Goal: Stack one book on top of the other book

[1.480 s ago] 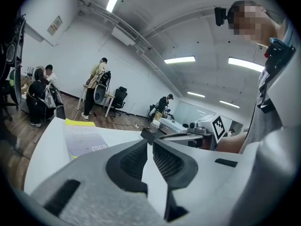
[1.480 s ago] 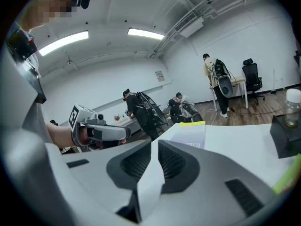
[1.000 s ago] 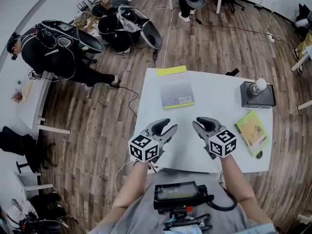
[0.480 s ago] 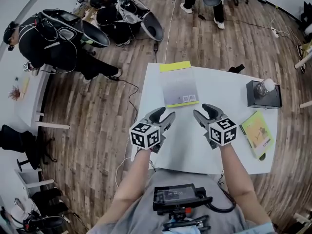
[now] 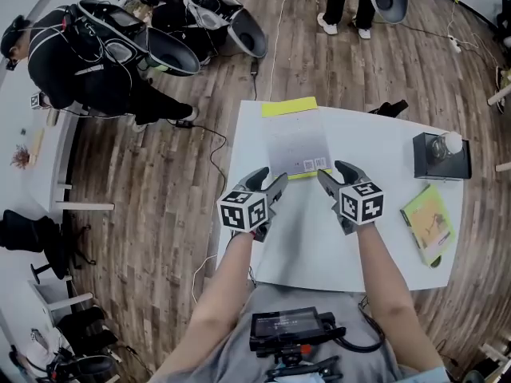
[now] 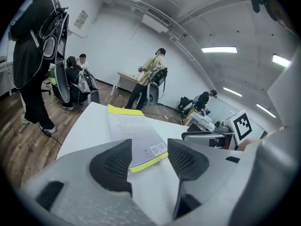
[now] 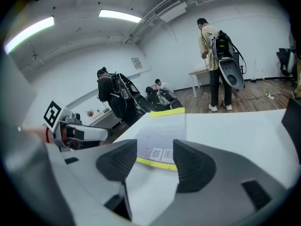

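Wood-plank floor (image 5: 152, 214), white table (image 5: 319, 246), white walls (image 6: 117, 41), ceiling strip lights (image 6: 221, 50), desk against far wall (image 6: 127, 74)

Left gripper (image 5: 271, 180) and right gripper (image 5: 334, 174) are grey — fingers (image 6: 113, 166) dark-padded.

On the table (image 5: 319, 242), book 1 (image 5: 297, 140) lies at 11 o'clock, the box (image 5: 441, 156) at 2 o'clock, and book 2 (image 5: 431, 222) at 3 o'clock by the right edge. The left gripper (image 5: 270, 178) and right gripper (image 5: 334, 171) sit side by side at 6 o'clock of book 1, just before its near edge.

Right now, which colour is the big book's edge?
Yellow, on a grey book; clearest in the head view.
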### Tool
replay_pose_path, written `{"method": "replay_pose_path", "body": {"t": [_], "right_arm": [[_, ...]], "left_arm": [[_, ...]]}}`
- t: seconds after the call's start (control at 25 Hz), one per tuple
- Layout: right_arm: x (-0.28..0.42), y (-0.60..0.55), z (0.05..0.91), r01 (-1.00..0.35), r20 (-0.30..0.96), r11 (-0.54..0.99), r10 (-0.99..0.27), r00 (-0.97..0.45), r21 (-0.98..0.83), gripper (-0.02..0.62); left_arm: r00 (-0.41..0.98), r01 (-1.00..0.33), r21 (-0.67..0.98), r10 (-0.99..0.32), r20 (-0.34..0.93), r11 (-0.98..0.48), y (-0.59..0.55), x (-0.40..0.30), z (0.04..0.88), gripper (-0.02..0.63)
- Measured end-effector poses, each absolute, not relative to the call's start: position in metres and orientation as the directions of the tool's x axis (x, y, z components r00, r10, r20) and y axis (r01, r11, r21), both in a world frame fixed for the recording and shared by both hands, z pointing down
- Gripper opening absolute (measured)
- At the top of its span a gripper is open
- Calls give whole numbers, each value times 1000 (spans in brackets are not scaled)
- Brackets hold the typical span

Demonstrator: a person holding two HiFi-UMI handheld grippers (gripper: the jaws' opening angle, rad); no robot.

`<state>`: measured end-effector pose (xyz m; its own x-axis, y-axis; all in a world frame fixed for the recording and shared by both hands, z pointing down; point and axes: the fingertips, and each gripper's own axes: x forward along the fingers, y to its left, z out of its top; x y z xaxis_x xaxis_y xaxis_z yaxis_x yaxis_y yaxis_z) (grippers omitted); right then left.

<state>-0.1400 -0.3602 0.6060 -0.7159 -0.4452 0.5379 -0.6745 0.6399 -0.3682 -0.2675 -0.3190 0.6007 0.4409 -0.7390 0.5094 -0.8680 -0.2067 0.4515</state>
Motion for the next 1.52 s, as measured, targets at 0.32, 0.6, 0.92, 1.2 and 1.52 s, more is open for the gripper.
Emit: {"method": "replay_pose_path", "body": {"t": [0.32,0.6,0.92,1.2,1.52], "right_arm": [[-147,-378,645,-711,614,602,-419,-669,-364,227],[-146,-390,666,-744,655,562,-415,-631,-361,230],[-151,-390,676,-747,679,561,-393,-620,-357,232],[-154,-386,681,-746,700,566,-372,-610,-349,232],[-151,-388,685,-769,732,559,-377,-568,-309,230]], "left_arm": [[407,-876,469,-690,599,-110,-338,-281,642,229],[394,-880,472,-649,651,-60,-343,-282,665,229],[381,-894,445,-605,699,-48,-342,-284,681,229],[368,-899,437,-603,708,-35,-342,-283,685,229],[318,-925,378,-609,727,-32,-344,-282,685,227]]}}
